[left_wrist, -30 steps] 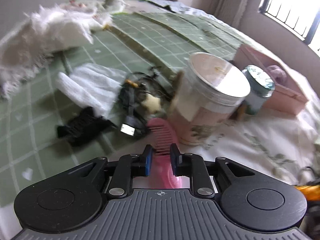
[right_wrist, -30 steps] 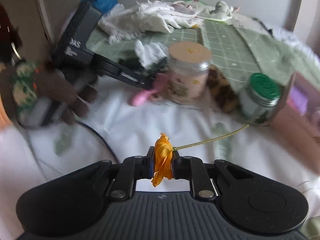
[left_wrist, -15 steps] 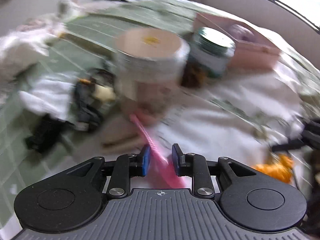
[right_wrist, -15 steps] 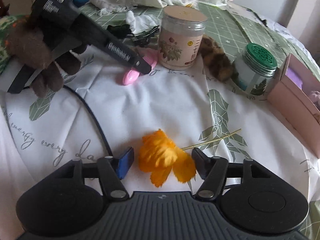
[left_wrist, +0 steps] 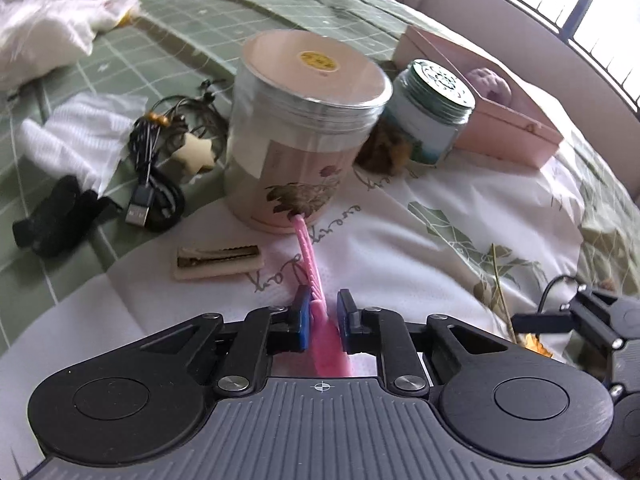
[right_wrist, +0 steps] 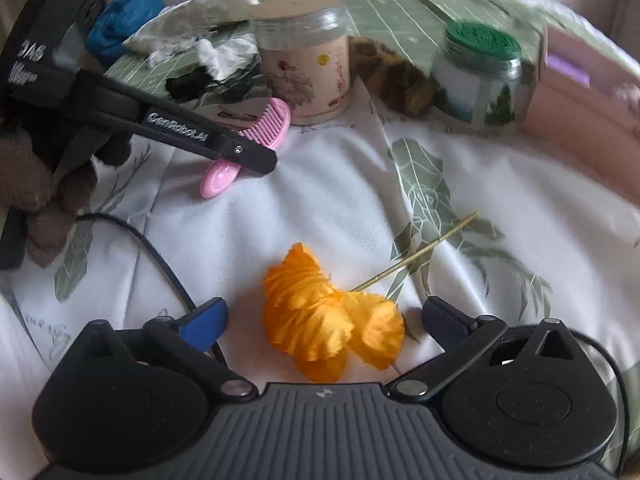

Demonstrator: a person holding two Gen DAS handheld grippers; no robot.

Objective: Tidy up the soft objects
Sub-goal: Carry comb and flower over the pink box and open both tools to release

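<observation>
My left gripper (left_wrist: 322,312) is shut on a pink comb (left_wrist: 310,264), held edge-up above the white cloth, its tip near a pink floral jar (left_wrist: 304,120). The right wrist view shows the comb (right_wrist: 264,124) in that gripper's fingers (right_wrist: 240,152). My right gripper (right_wrist: 324,316) is open. An orange fabric flower (right_wrist: 324,320) with a thin stem (right_wrist: 416,256) lies on the cloth between its fingers.
A green-lidded jar (left_wrist: 432,112), a pink box (left_wrist: 500,120) holding a purple thing, a brown furry item (right_wrist: 400,80), a hair clip (left_wrist: 218,262), a black cable (left_wrist: 152,196), white cloths (left_wrist: 80,136) and a blue bundle (right_wrist: 124,20) lie around.
My right gripper opened and let the orange flower down onto the cloth. My left gripper lifted and turned the pink comb, swinging right toward the pink floral jar.
</observation>
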